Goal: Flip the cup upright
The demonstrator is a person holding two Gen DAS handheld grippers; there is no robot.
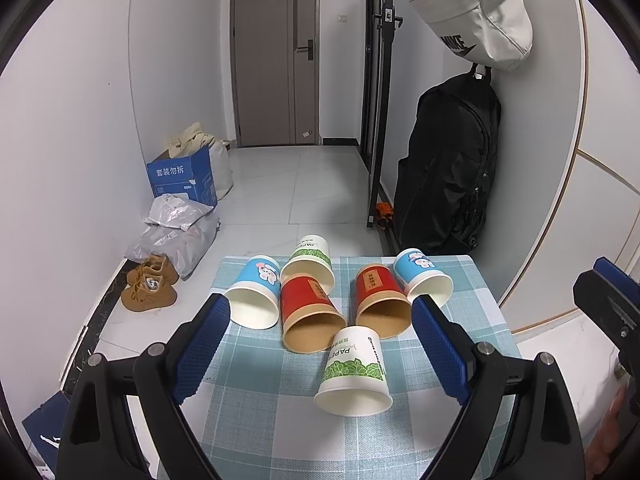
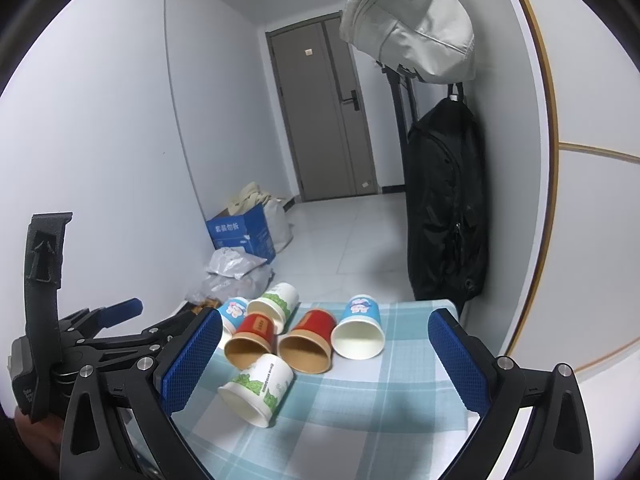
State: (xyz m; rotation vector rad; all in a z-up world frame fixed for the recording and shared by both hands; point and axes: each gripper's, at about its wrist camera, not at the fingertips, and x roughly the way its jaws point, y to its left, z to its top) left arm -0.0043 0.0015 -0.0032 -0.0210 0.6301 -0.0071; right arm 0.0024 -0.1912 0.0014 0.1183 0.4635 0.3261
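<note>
1. Left gripper (image 1: 320,334): blue-padded jaws spread wide, holding nothing, hovering over the near edge of the bench (image 1: 272,420) with its teal-and-white checked cloth.
2. Six paper cups lie on their sides in a cluster on the cloth, mouths mostly toward the cameras.
3. Far left: blue cartoon-print paper cup (image 1: 256,292), beside the left gripper's left finger.
4. Behind it: white paper cup with green leaf band (image 1: 310,264), at the far edge.
5. Centre: red paper cup with brown interior (image 1: 310,316), touching the blue cup.
6. Nearest: second white leaf-band paper cup (image 1: 354,372), closed end against the red cups.
7. Right of centre: second red paper cup (image 1: 382,304), then second blue cartoon paper cup (image 1: 424,276) touching it.
8. Right gripper (image 2: 324,360): jaws wide apart, empty, cups between and beyond its fingers.
9. Black backpack (image 1: 448,160) hangs on the right wall, a beige bag (image 1: 476,12) above.
</note>
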